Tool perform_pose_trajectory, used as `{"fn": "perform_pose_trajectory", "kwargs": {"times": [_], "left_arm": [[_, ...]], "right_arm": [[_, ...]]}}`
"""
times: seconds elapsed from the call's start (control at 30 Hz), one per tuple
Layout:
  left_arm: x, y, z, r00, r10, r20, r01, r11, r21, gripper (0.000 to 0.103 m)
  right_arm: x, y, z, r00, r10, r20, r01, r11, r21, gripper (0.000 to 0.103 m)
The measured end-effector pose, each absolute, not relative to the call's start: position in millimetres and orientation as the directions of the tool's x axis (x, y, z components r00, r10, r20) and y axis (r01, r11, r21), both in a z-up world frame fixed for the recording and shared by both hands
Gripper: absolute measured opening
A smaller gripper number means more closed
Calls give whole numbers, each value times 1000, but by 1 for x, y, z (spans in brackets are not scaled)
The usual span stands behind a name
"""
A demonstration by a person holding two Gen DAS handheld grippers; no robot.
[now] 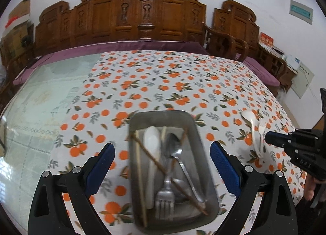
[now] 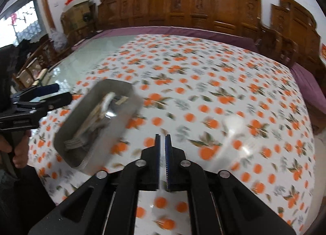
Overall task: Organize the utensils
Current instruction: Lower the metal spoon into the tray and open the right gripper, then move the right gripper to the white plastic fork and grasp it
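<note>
Between our left claw's [image 1: 161,165] spread blue pads sits the steel tray [image 1: 194,131], untouched; inside we note a white spoon [image 1: 151,143], metal spoon [image 1: 173,145], fork [image 1: 165,196] and crossed chopsticks [image 1: 142,147]. Right of it, on the orange-print cloth [image 1: 163,76], lies a loose white ladle spoon [image 1: 253,127]. Our right claw [image 2: 162,139], barely parted, grips nothing, with that ladle spoon ahead to its right.

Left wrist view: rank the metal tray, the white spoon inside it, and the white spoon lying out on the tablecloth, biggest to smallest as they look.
1. metal tray
2. white spoon in the tray
3. white spoon on the tablecloth; it lies farther off, so true sizes may match.
</note>
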State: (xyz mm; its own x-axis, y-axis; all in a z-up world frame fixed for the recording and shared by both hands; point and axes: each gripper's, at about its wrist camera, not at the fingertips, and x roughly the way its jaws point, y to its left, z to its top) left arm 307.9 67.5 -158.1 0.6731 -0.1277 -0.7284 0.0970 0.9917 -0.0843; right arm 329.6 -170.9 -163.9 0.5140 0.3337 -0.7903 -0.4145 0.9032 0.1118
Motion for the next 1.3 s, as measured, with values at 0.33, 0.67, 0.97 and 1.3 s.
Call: {"fn": "perform_pose_trajectory", "kwargs": {"times": [0.33,0.67,0.97,1.3], "left_arm": [[300,13,-162,675,-164,-720,183,982,-53,91],[295,-5,-164,677,-190,-711,205,976,-66,91],[291,-15,-164,684,-203,-701,220,973,-67,91],[287,-29,-169,683,-198,-703,244,969,-36,91]], "right_arm": [[326,-252,-195,536,213,-817,-272,960,72,47],[353,-268,-232,522,173,-835,-157,982,105,48],[378,-252,-252,473,136,-871,-109,990,95,47],[379,-250,-250,406,84,-910,-214,977,-5,27]]}}
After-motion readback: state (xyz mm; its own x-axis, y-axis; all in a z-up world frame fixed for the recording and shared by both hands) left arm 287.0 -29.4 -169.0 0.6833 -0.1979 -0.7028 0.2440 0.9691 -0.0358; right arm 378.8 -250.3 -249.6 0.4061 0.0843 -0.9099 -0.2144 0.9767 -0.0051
